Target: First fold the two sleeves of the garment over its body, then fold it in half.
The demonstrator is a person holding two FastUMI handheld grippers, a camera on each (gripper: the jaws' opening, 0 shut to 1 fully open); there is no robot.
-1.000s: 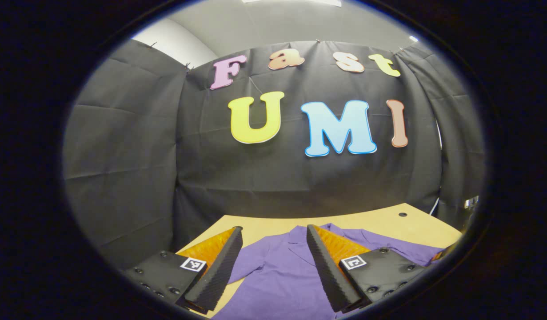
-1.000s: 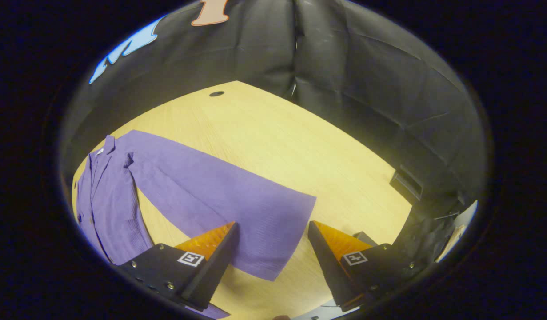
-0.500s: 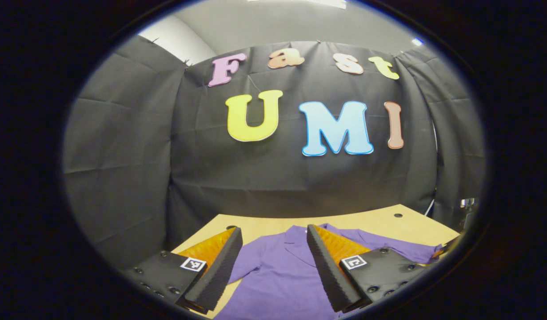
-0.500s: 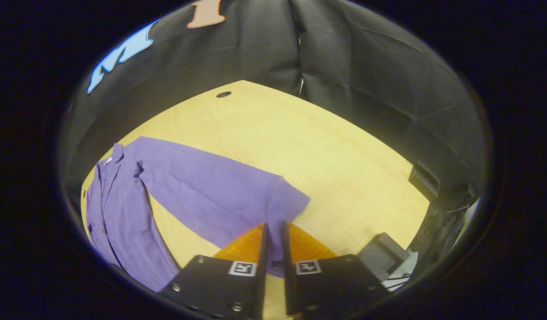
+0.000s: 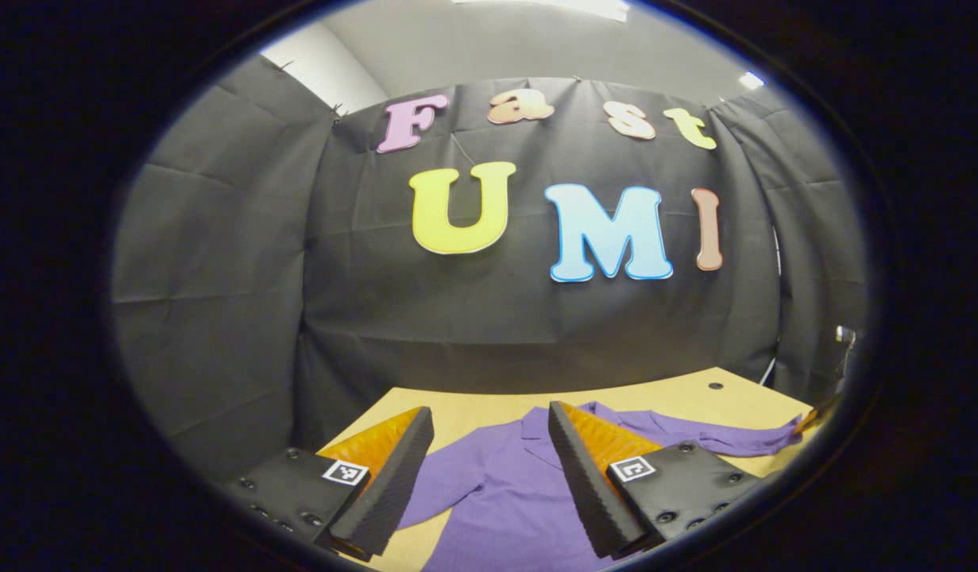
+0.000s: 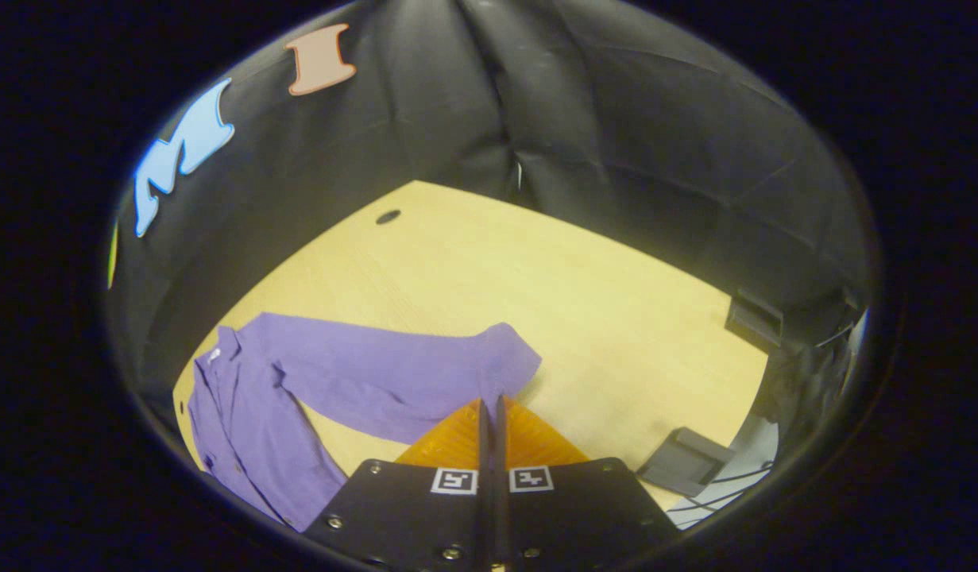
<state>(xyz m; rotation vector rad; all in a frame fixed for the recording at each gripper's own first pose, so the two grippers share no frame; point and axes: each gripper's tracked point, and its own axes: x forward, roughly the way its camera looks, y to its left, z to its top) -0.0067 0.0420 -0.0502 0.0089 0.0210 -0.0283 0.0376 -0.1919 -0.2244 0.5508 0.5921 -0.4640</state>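
Observation:
A purple long-sleeved shirt [image 6: 242, 429] lies on the wooden table [image 6: 552, 270], collar [image 6: 218, 353] toward the back wall. Its sleeve [image 6: 377, 373] stretches out to my right gripper [image 6: 489, 402], which is shut on the cuff end and holds it a little off the table, the cloth bunched there. In the left gripper view the shirt [image 5: 504, 492] lies under my left gripper [image 5: 489, 411], which hovers open above the collar area with nothing between its fingers. The held sleeve [image 5: 719, 437] runs off to the right, where an orange finger [image 5: 816, 415] of the right gripper shows.
A small round hole [image 6: 388, 216] sits in the table near its far edge. Black cloth walls close in the back and sides. Beyond the table's right edge lie a dark box [image 6: 683, 469] and cables [image 6: 719, 500].
My right gripper has gone from open over the cuff to shut on it, then lifted and pulled the sleeve end inward, bunching it. The left gripper has barely moved.

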